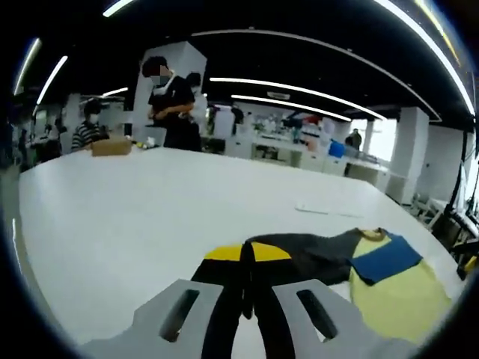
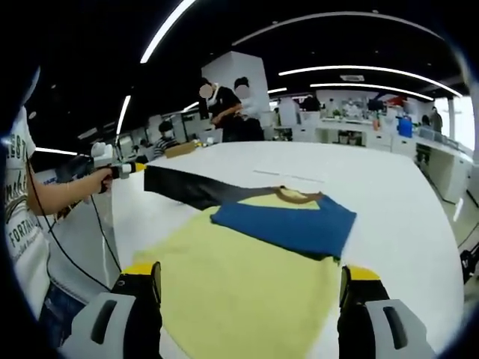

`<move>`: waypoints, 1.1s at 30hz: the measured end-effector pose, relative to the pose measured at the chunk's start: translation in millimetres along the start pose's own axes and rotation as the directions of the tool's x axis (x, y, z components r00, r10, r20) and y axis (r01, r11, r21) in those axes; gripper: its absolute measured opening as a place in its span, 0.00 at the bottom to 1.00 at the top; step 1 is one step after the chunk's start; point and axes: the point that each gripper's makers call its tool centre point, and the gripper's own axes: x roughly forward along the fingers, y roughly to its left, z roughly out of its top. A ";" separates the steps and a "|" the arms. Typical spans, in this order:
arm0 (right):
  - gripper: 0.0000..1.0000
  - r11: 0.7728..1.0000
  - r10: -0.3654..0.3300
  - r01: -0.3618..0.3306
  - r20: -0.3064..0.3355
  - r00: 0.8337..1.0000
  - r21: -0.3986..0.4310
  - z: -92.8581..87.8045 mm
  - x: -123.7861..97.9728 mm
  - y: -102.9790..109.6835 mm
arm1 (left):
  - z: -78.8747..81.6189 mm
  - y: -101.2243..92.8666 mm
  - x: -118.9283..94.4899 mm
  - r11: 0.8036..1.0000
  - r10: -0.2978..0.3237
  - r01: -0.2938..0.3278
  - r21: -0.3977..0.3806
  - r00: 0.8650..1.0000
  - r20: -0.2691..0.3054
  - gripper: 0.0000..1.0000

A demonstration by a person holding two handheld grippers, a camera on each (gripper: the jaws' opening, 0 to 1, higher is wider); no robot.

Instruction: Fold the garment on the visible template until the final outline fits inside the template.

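- A large white table [image 1: 120, 217] is seen spreading across both views, with an open work hall and several people standing at its far end.
- The garment [image 2: 247, 292], a yellow shirt with a blue sleeve [image 2: 288, 223] folded across its chest and a dark grey sleeve [image 2: 191, 191] drawn out to one side, is seen lying on the table in the right gripper view; no template outline can be made out beneath it.
- In the right gripper view, the right gripper [image 2: 251, 288] is held with its jaws wide apart, the yellow body of the garment lying between and beyond them; whether the jaws touch the cloth cannot be told.
- In the left gripper view, the left gripper [image 1: 248, 288] is seen with its jaws closed together on the end of the dark grey sleeve, which runs forward from the jaw tips toward the rest of the shirt.
- In the right gripper view the left gripper is seen in a person's hand [image 2: 103, 182], with the dark sleeve stretched taut above the table from it.
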 end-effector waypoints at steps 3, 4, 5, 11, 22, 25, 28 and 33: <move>0.99 1.000 0.000 0.000 -0.007 1.000 -0.002 -2.2 0.7 0.6 | -14.3 15.3 10.7 0.999 0.029 -0.028 0.020 0.998 -0.048 0.00; 0.99 1.000 -0.001 0.001 -0.009 1.000 -0.002 -2.5 0.7 0.8 | -16.9 18.2 13.3 0.999 0.030 -0.029 0.015 0.998 -0.056 0.00; 0.99 1.000 -0.001 0.001 -0.008 1.000 -0.003 -2.3 0.6 1.0 | -19.8 22.3 16.1 0.999 0.036 -0.035 0.020 0.998 -0.060 0.00; 0.99 1.000 -0.012 0.012 -0.019 1.000 -0.001 -3.5 -0.2 -0.9 | -33.1 36.7 29.1 0.997 0.049 -0.044 0.058 0.995 -0.087 0.00; 0.99 1.000 -0.031 0.031 -0.038 0.999 0.003 -6.3 -1.9 -0.8 | -59.5 54.5 48.7 0.991 0.081 -0.062 0.117 0.984 -0.161 0.00; 0.99 0.999 -0.036 0.036 -0.041 0.999 0.004 -6.8 -2.6 -0.6 | -65.1 62.2 49.4 0.981 0.119 -0.087 0.176 0.976 -0.183 0.01; 0.99 0.999 -0.041 0.041 -0.040 0.998 0.003 -6.1 -3.3 -0.2 | -64.6 64.7 47.1 0.977 0.134 -0.100 0.189 0.975 -0.178 0.07; 0.99 0.999 -0.042 0.043 -0.041 0.998 0.005 -6.7 -2.4 0.9 | -69.6 62.2 41.4 0.982 0.121 -0.092 0.165 0.977 -0.175 0.17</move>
